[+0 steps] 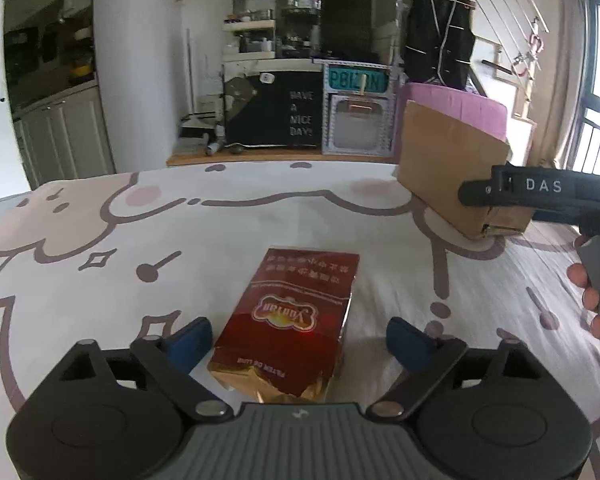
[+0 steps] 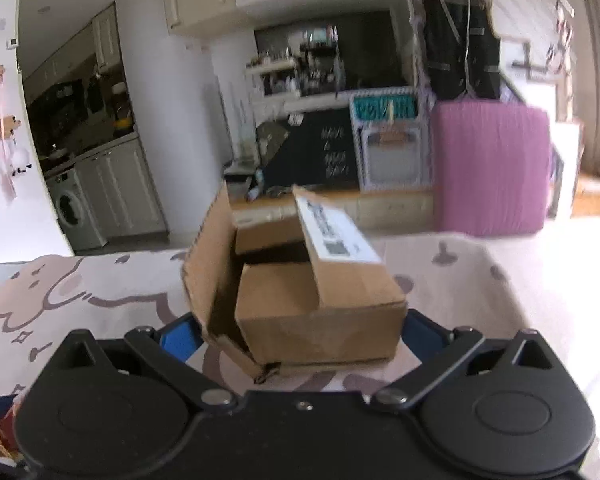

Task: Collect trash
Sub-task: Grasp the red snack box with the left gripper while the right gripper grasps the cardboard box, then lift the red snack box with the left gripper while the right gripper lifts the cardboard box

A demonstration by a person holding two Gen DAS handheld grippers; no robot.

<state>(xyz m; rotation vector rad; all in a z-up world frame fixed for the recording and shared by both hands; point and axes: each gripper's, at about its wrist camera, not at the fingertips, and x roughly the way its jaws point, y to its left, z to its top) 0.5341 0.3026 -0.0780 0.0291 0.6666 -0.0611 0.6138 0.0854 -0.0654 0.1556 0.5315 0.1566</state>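
Cartoon rug (image 1: pixel 100 240), left gripper (image 1: pixel 298 340) spread around red packet (image 1: pixel 296 320), right gripper (image 2: pixel 300 332) spread around cardboard box (image 2: pixel 320 312)

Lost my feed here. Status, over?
Left gripper open, straddling red packet. Right gripper open around cardboard box, flaps up. Nothing gripped, nothing blocking.

a cartoon-printed rug (image 1: pixel 100 240) covers the floor. behind it stand a black "have a nice day!" board (image 1: pixel 296 108), a pink mattress (image 2: pixel 492 168) and a washing machine (image 2: pixel 70 210).
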